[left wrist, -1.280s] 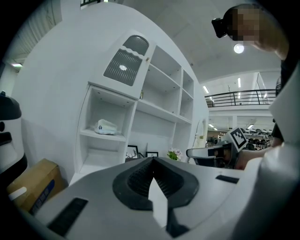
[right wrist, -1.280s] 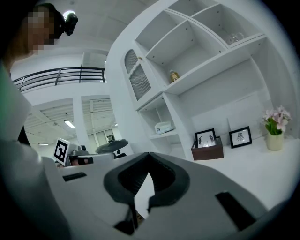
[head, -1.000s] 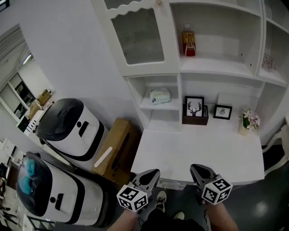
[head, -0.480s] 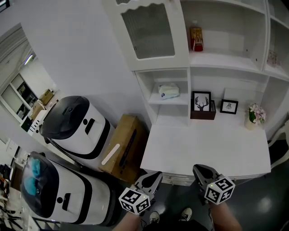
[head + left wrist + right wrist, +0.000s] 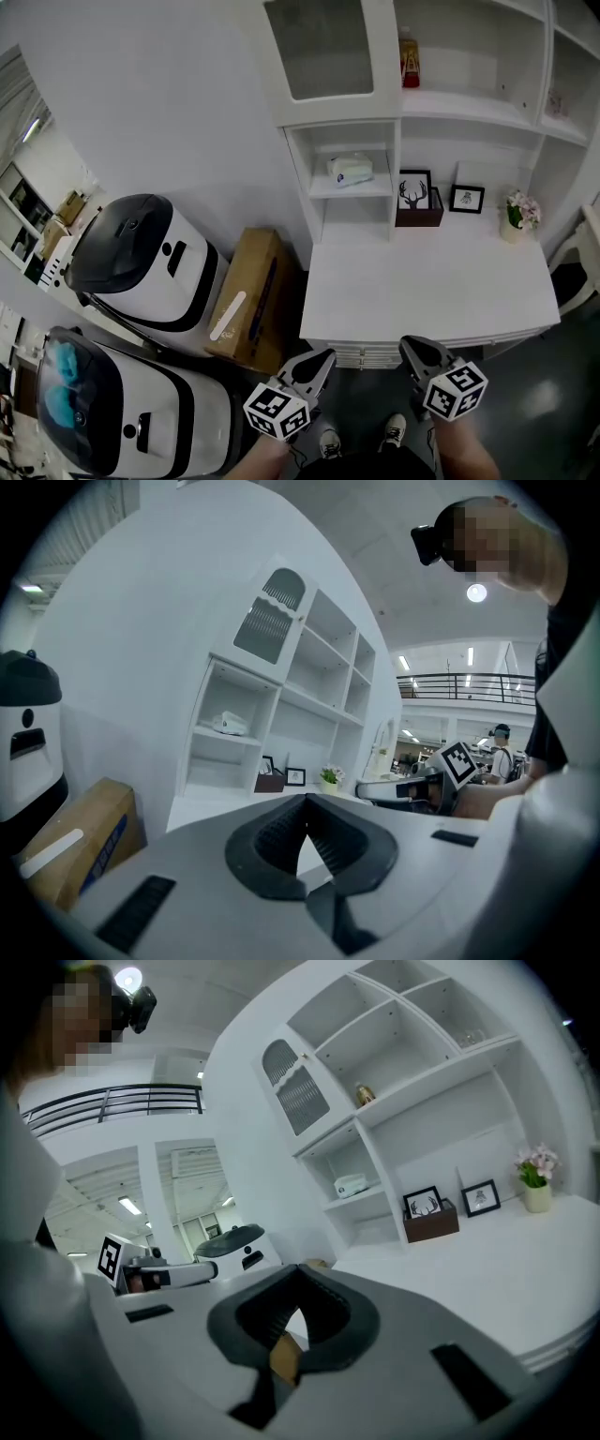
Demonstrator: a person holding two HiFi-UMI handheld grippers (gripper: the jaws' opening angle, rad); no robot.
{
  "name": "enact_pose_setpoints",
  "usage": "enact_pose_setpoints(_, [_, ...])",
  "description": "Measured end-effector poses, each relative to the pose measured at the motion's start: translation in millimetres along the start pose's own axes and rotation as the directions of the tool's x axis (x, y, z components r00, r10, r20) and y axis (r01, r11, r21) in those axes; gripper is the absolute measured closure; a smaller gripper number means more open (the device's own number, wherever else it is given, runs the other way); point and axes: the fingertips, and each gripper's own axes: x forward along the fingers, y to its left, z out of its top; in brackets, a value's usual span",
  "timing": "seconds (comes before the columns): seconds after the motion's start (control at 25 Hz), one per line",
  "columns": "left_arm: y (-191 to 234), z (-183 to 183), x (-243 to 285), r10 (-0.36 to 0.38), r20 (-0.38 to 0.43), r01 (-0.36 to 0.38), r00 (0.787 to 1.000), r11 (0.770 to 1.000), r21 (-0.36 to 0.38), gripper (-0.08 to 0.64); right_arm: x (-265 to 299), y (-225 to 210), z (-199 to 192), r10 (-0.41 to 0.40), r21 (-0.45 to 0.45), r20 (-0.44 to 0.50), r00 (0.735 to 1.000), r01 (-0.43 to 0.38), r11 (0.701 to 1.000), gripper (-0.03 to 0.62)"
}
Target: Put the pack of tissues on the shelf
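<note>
White wall [image 5: 159, 103], white shelf unit [image 5: 380, 114] w/ desk [image 5: 422, 281], dark glossy floor [image 5: 544, 403], cardboard box [image 5: 248, 300].

Pale grey, smooth wedge-shaped shells with narrow dark slots clothe both the left gripper [image 5: 326, 356] and the right gripper [image 5: 409, 344], each carrying a white cube printed with black square markers, the left cube [image 5: 276, 411] and the right cube [image 5: 455, 391]. Inside each shell a dark grey collar frames black ribbed pads [image 5: 277, 838]. The person wears a dark top [image 5: 560, 667], dark trousers [image 5: 366, 465] and light lace-up sneakers [image 5: 329, 442], with a black camera [image 5: 429, 542] mounted at the head.
</note>
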Motion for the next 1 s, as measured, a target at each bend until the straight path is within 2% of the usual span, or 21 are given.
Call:
enact_pose_setpoints(0.52, [6.7, -5.8, -34.7, -0.160, 0.002, 0.160, 0.987, 0.987, -0.003, 0.555, -16.0, 46.9, -20.7, -0.145, -0.002, 0.037, 0.989, 0.145, 0.989, 0.588])
enact_pose_setpoints(1.0, [24.4, -22.8, -68.3, -0.216, -0.018, 0.216, 0.976, 0.976, -0.017, 0.555, -11.7, 85.5, -53.4, -0.197, 0.021, 0.035, 0.980, 0.197, 0.980, 0.588])
